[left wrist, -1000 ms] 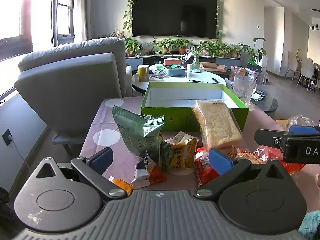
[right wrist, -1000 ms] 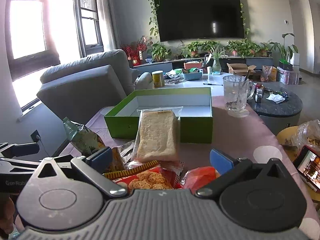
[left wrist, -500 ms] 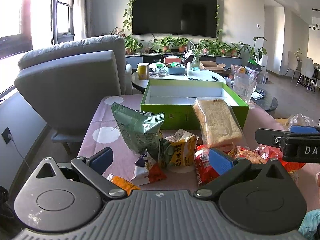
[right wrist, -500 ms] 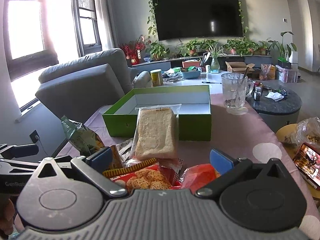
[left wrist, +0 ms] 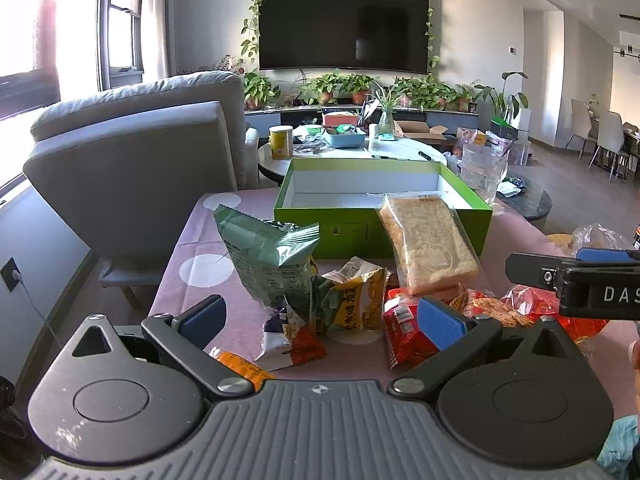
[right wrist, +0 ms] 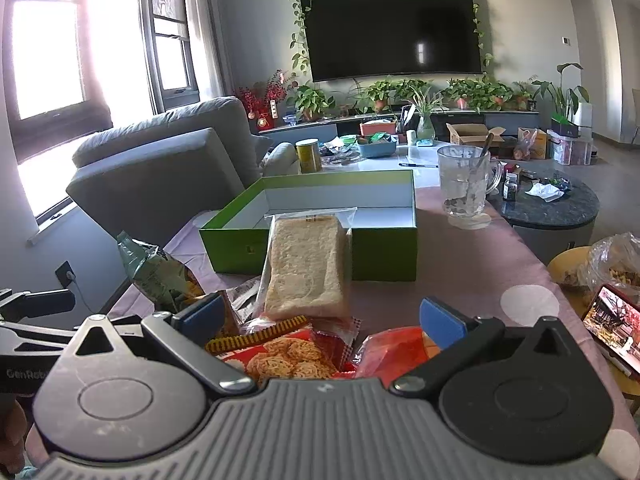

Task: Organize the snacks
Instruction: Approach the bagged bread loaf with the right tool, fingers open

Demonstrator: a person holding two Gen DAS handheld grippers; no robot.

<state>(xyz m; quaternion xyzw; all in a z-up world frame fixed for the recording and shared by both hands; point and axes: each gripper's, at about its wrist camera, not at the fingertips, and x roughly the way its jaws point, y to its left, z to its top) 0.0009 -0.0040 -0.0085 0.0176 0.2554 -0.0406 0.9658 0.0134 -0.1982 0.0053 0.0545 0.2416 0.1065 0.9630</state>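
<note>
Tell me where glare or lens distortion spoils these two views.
Left wrist view: the window at far left is blown out white, and the wall edges bow. Right wrist view: the window flares too, while the green cardboard box stays sharp.

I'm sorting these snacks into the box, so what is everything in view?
Box: one, green, empty, mid-table.
Bread pack: one, clear, leaning on box front.
Tall bag: one, green, upright left.
Pea packet: one, yellow-green, centre.
Noodle-snack pack: one, red, nearest.
Glass mug: one, clear, right of box.
Phone: one, screen lit, far right.
Left claw: open, empty.
Right claw: open, empty.
</note>
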